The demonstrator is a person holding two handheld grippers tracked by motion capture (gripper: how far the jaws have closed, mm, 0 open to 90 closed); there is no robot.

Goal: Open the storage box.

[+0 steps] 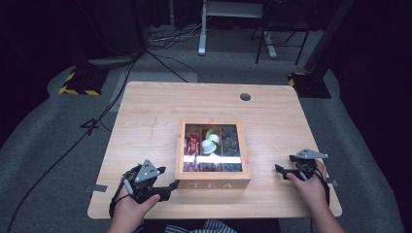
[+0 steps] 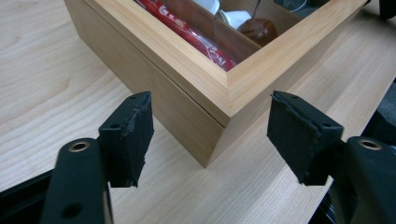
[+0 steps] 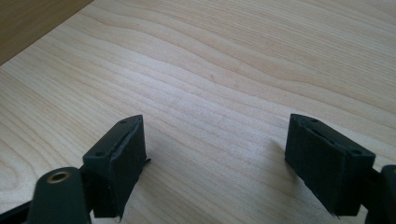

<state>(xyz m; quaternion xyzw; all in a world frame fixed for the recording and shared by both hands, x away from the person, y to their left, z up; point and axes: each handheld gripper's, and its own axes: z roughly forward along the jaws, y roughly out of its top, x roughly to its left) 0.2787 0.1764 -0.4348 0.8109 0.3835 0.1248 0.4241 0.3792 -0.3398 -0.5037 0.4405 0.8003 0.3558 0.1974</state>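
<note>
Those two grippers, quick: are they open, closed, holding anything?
Left gripper: open, holding nothing, fingers either side of the wooden tea box corner without touching it.
Right gripper: open, holding nothing, over bare table.

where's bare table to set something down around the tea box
Bare wood lies behind the tea box, up to the far edge with the cable hole, and along the table on its left. Crowded: the near left corner, where the left gripper straddles the box. The right gripper sits over bare wood.

High view: table (image 1: 145, 121) seen from above, looking forward.
Left gripper view: tea box (image 2: 196, 88) corner seen close.
Right gripper view: tabletop seen close.
Shared: box, table.
</note>
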